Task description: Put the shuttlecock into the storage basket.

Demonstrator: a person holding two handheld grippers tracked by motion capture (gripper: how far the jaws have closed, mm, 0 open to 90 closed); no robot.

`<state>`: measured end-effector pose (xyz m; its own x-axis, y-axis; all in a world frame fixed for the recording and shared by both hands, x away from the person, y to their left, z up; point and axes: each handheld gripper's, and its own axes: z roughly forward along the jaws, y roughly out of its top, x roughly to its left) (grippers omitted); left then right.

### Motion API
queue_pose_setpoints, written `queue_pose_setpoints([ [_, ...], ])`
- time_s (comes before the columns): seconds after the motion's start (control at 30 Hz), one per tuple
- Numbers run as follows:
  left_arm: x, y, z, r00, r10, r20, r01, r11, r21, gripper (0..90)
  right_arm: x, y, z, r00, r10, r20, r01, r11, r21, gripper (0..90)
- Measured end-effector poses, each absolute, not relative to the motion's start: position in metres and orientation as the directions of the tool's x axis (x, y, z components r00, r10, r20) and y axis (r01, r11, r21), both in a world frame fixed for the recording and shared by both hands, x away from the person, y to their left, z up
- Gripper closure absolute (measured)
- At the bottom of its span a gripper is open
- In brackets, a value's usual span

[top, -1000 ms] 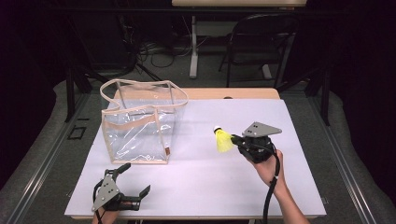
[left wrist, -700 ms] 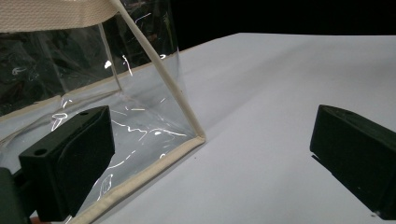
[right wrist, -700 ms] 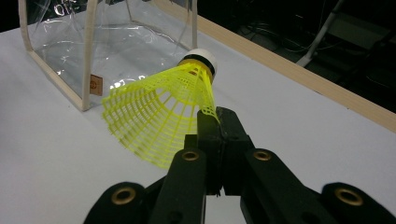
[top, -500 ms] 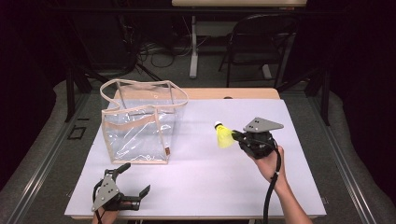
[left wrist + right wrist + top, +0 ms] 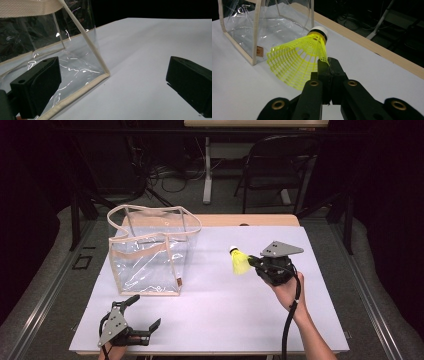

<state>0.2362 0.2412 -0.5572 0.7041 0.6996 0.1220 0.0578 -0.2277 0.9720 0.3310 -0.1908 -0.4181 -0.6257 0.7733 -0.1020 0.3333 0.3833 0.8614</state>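
Note:
A yellow shuttlecock (image 5: 240,262) with a white cork tip hangs above the white table, pinched by its mesh skirt (image 5: 297,65) in my right gripper (image 5: 253,262), which is shut on it. The clear plastic bag (image 5: 150,252) with beige trim stands open at the table's left, well to the left of the shuttlecock. My left gripper (image 5: 145,312) rests at the table's front left edge, just in front of the bag, jaws wide apart with nothing between them. In the left gripper view the bag's lower corner (image 5: 106,73) lies close ahead.
The white table (image 5: 225,310) has bare room between the bag and the right hand. A wooden strip (image 5: 250,220) runs along its far edge. A black chair (image 5: 280,165) and cables stand on the floor beyond.

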Motion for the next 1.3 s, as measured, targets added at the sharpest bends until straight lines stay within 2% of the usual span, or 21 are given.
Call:
queue_pose_setpoints([
  [1.3,0.236,0.241,-0.557,0.703,0.7,0.123,0.059,-0.23,0.971,0.0,0.353,-0.182,-0.401,-0.625,0.773,-0.105,0.324,0.38,0.866,89.5],
])
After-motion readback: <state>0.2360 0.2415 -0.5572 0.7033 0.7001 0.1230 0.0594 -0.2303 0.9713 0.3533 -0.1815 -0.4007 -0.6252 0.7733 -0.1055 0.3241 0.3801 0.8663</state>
